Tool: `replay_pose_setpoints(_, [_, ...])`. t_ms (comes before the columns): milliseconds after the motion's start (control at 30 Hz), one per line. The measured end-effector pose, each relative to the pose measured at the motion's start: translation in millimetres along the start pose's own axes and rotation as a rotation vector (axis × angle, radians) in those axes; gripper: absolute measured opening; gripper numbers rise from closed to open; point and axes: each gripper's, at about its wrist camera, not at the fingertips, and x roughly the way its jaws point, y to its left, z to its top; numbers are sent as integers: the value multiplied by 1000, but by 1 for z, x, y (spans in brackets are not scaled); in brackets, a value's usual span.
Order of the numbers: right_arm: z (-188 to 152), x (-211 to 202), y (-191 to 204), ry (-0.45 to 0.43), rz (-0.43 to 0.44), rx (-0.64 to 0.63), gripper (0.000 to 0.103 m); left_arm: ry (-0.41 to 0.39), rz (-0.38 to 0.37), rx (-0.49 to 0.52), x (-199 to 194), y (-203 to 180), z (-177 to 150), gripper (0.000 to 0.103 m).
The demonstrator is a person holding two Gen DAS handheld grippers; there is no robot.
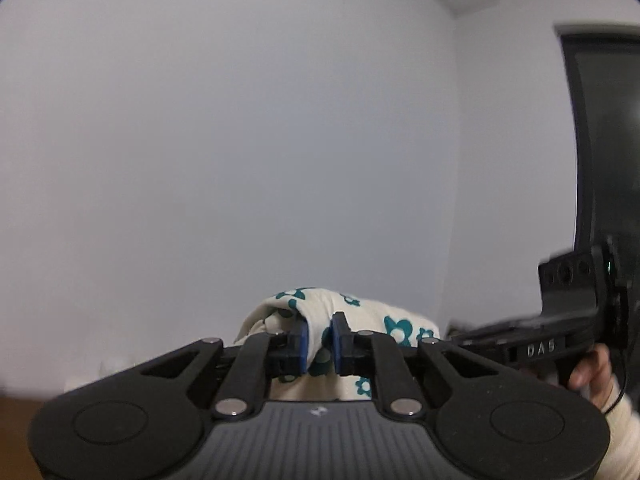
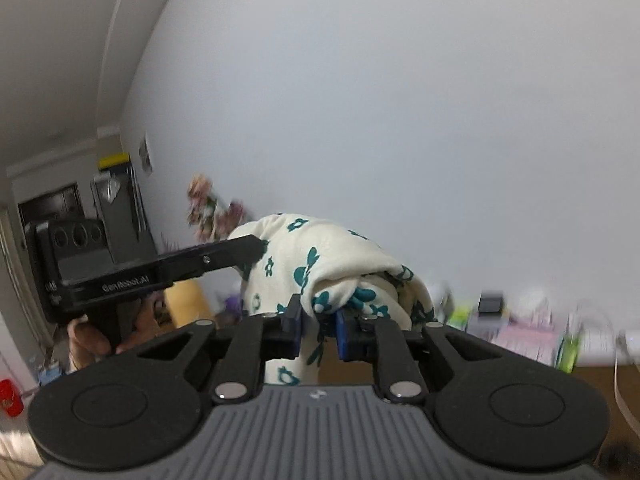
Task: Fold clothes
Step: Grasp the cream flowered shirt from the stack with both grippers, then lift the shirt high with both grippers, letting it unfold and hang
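A cream garment with teal flowers (image 1: pixel 352 312) is lifted in front of a plain white wall. My left gripper (image 1: pixel 320 340) is shut on a fold of it, the cloth pinched between the blue pads. In the right wrist view the same garment (image 2: pixel 340 256) bunches over my right gripper (image 2: pixel 319 330), which is shut on another fold. The left gripper (image 2: pixel 260 249) reaches in from the left there, its tip in the cloth. The right gripper's body and a hand show at the right edge of the left wrist view. The garment's lower part is hidden.
A dark window or screen (image 1: pixel 608 140) stands at the right. In the right wrist view, dried flowers (image 2: pixel 212 208), a dark cabinet (image 2: pixel 116 216), a red can (image 2: pixel 10 398) and a cluttered shelf (image 2: pixel 520 328) lie low along the wall.
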Motion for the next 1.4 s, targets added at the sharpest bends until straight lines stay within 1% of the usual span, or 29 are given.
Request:
replay_pose_setpoints(67, [-42, 6, 8, 78, -10, 53, 15, 85, 40, -14, -5, -6, -51, 11])
replay_pose_setpoints(100, [-71, 17, 6, 134, -23, 77, 16, 137, 61, -25, -2, -7, -83, 11])
replay_pose_setpoints(167, [-129, 41, -1, 257, -107, 138, 23, 277, 86, -97, 8, 1, -143, 14])
replay_pose_setpoints(200, [-158, 53, -5, 318, -153, 169, 31, 359, 101, -138, 13, 7, -174, 13])
replay_pose_setpoints(233, [-181, 57, -6, 345, -271, 158, 33, 397, 119, -166, 7, 11, -192, 12])
replay_pose_setpoints(267, [-203, 58, -7, 359, -412, 133, 32, 398, 116, -185, -5, 13, -206, 14])
replay_pose_setpoints(300, [-220, 62, -3, 357, -538, 49, 32, 393, 107, -204, -19, 14, -220, 24])
replay_pose_setpoints(333, [-233, 54, 7, 322, -597, -39, 33, 383, 100, -216, -28, 15, -228, 37])
replay_pose_setpoints(367, [-242, 40, 20, 283, -576, -92, 33, 373, 94, -227, -36, 16, -234, 45])
replay_pose_setpoints(400, [-251, 25, 35, 246, -537, -135, 33, 360, 69, -210, -41, 9, -237, 57])
replay_pose_setpoints(467, [-266, 3, 65, 210, -405, -224, 33, 333, 9, -162, -51, -9, -240, 59])
replay_pose_setpoints(500, [-279, 2, 77, 213, -352, -300, 34, 319, -21, -138, -55, -18, -241, 60])
replay_pose_setpoints(567, [-300, -1, 97, 244, -324, -426, 34, 297, -42, -32, -58, -42, -242, 62])
replay_pose_setpoints(600, [-310, -3, 107, 260, -314, -486, 34, 291, -38, 37, -54, -52, -248, 63])
replay_pose_setpoints(633, [-318, -4, 110, 283, -312, -505, 34, 299, -17, 94, -57, -66, -254, 62])
replay_pose_setpoints(667, [-325, -5, 112, 308, -313, -512, 34, 321, 4, 123, -52, -73, -260, 62])
replay_pose_setpoints(700, [-329, -4, 109, 320, -327, -509, 34, 347, 23, 147, -45, -78, -266, 62])
replay_pose_setpoints(767, [-336, -2, 99, 335, -365, -497, 30, 399, 61, 193, -30, -87, -277, 62])
replay_pose_setpoints(800, [-339, 0, 91, 340, -387, -500, 28, 420, 92, 210, -21, -90, -281, 59])
replay_pose_setpoints(867, [-339, 3, 82, 305, -396, -446, 25, 431, 156, 240, -15, -96, -283, 57])
replay_pose_setpoints(933, [-338, 6, 73, 264, -399, -383, 7, 425, 204, 242, -10, -99, -282, 50])
replay_pose_setpoints(967, [-337, 7, 69, 244, -401, -351, 6, 422, 227, 242, -8, -99, -282, 50])
replay_pose_setpoints(1033, [-319, 2, 68, 153, -379, -258, 4, 377, 303, 245, -10, -101, -277, 50])
replay_pose_setpoints(1100, [-296, -12, 72, 57, -361, -199, 3, 329, 385, 259, -13, -105, -273, 50])
replay_pose_setpoints(1133, [-284, -19, 74, 12, -350, -178, 3, 304, 409, 264, -18, -107, -269, 50])
replay_pose_setpoints(1233, [-252, -25, 75, -55, -273, -142, 3, 226, 464, 267, -38, -116, -255, 50])
replay_pose_setpoints(1267, [-248, -29, 81, -68, -256, -151, 3, 202, 434, 243, -48, -119, -249, 50])
replay_pose_setpoints(1300, [-245, -33, 89, -77, -244, -167, 3, 179, 374, 202, -60, -123, -243, 50])
replay_pose_setpoints(1400, [-241, -41, 106, -90, -232, -203, 3, 153, 218, 110, -87, -130, -237, 54])
